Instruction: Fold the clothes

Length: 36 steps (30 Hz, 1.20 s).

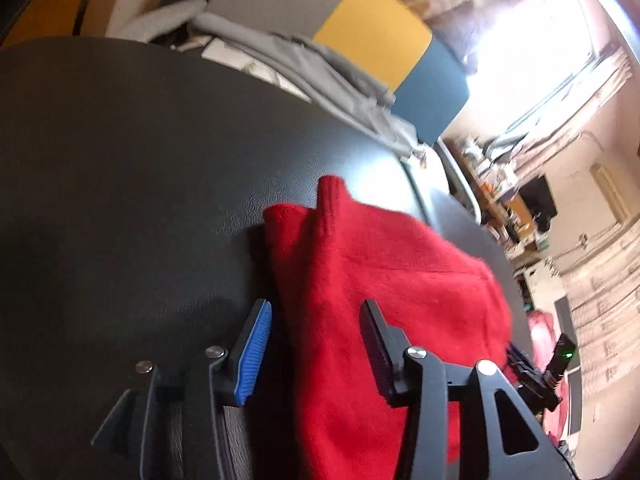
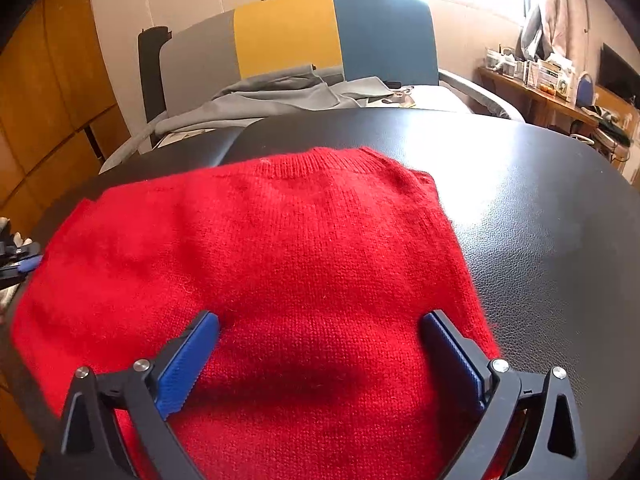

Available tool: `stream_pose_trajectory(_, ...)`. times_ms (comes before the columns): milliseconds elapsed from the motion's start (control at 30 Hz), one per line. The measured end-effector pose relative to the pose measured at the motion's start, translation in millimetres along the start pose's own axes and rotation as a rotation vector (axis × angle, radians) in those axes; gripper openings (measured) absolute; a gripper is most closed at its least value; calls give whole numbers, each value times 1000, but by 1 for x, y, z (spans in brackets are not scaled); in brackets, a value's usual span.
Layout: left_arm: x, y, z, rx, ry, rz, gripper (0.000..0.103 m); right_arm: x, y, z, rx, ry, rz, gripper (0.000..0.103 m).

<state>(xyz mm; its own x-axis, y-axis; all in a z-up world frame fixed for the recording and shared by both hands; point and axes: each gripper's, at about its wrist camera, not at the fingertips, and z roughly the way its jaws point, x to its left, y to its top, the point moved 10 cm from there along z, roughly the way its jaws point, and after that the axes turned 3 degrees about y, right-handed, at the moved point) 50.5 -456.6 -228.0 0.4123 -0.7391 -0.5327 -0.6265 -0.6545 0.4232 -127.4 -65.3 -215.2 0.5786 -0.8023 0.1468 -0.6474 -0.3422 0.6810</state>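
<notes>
A: Nearest, right gripper gapes wide over red sweater, pinching nothing; left gripper parted too, empty.

B: Sweater flat on black table, seemingly folded. Grey clothes beyond, unfolded.

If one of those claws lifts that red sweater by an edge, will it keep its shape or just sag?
The red sweater would probably sag: it is soft knit, already lying in loose folds on the black table. Its fuzzy surface looks grippy, so slipping seems unlikely. It likely weighs little, though pushing may bunch it rather than slide it.
</notes>
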Motion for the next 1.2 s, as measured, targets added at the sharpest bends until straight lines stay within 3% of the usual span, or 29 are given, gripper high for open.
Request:
stream_pose_trajectory(67, 3, 4, 11, 33, -1, 2, 47, 0, 0, 0, -5, 0, 0, 103)
stream_pose_trajectory(233, 1, 17, 21, 23, -48, 52, 47, 0, 0, 0, -13, 2, 2, 103)
stream_pose_trajectory(433, -9, 27, 32, -30, -47, 126, 45, 0, 0, 0, -23, 6, 4, 103)
stream_pose_trajectory(533, -14, 22, 37, 3, -81, 105, 16, 0, 0, 0, -25, 6, 4, 103)
stream_pose_trajectory(833, -14, 30, 16, -49, -25, 80, 12, 3, 1, 0, -15, 0, -1, 103)
stream_pose_trajectory(933, -10, 33, 7, -47, 8, 86, 12, 9, 3, -2, 7, 42, -23, 103)
stream_pose_trajectory(967, -8, 34, 3, -46, 23, 90, 12, 12, 4, -4, 16, 62, -36, 102)
stream_pose_trajectory(1033, -2, 37, -5, -49, 50, 97, 12, 20, 10, -9, 36, 108, -78, 88)
stream_pose_trajectory(1200, 18, 48, -27, -56, 118, 98, 12, 39, 29, -19, 74, 213, -206, 75)
